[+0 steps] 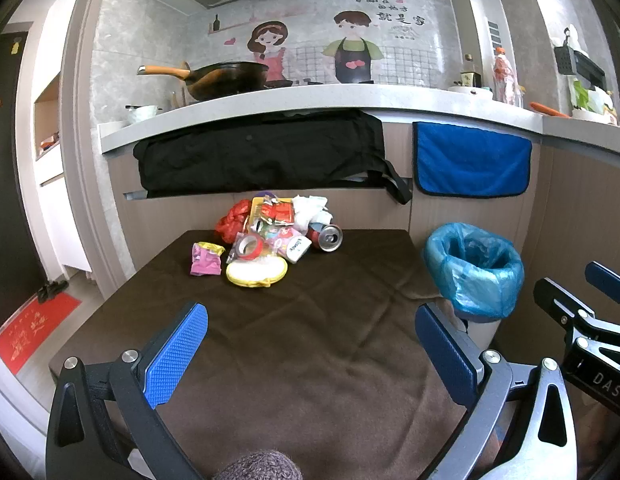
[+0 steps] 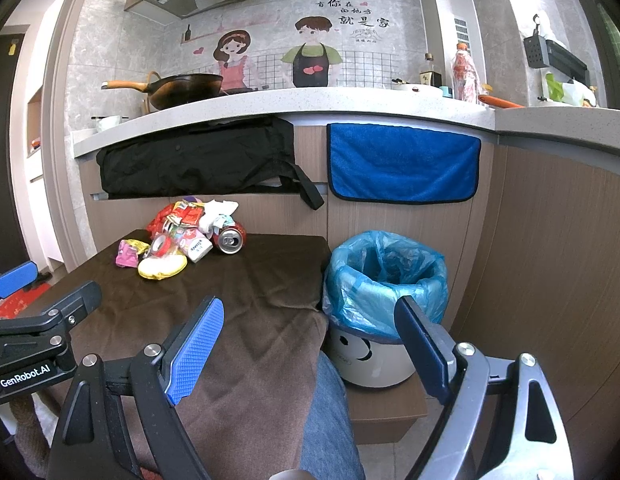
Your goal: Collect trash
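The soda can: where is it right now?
In both views the soda can lies on its side at the right edge of the trash pile, on the brown cloth.

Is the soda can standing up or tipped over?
Tipped over. The soda can lies on its side on the brown cloth, its silver top facing the camera.

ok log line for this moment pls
stage: not started | left gripper: open, empty | right gripper: open, empty | trash pile: far end of table, untouched | bin: blue liner, right of table
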Tool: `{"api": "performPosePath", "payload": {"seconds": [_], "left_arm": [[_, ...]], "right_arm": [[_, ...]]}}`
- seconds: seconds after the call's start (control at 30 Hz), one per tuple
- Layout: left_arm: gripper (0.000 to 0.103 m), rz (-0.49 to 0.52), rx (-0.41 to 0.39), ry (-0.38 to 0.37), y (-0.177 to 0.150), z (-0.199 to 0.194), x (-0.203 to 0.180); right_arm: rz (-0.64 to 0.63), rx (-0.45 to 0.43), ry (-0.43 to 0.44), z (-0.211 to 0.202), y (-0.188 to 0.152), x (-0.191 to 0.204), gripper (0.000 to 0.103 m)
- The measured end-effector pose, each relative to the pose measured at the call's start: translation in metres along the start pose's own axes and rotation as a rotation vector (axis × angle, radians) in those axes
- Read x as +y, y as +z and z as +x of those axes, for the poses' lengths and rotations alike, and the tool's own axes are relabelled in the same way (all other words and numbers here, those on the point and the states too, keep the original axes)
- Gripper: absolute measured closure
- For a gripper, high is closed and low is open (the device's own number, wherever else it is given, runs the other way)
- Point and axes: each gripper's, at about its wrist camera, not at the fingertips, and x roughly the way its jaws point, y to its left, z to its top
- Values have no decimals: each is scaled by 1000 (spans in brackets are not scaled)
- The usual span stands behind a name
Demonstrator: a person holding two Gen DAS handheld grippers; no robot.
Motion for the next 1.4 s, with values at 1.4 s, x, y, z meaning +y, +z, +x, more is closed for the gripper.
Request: {"api": "performPosePath", "payload": {"seconds": [1.4], "left_arm": [[1,-124,123,-62,54,127,80]], "right_arm": [[-121,-7,56,82,63,32,18]]}}
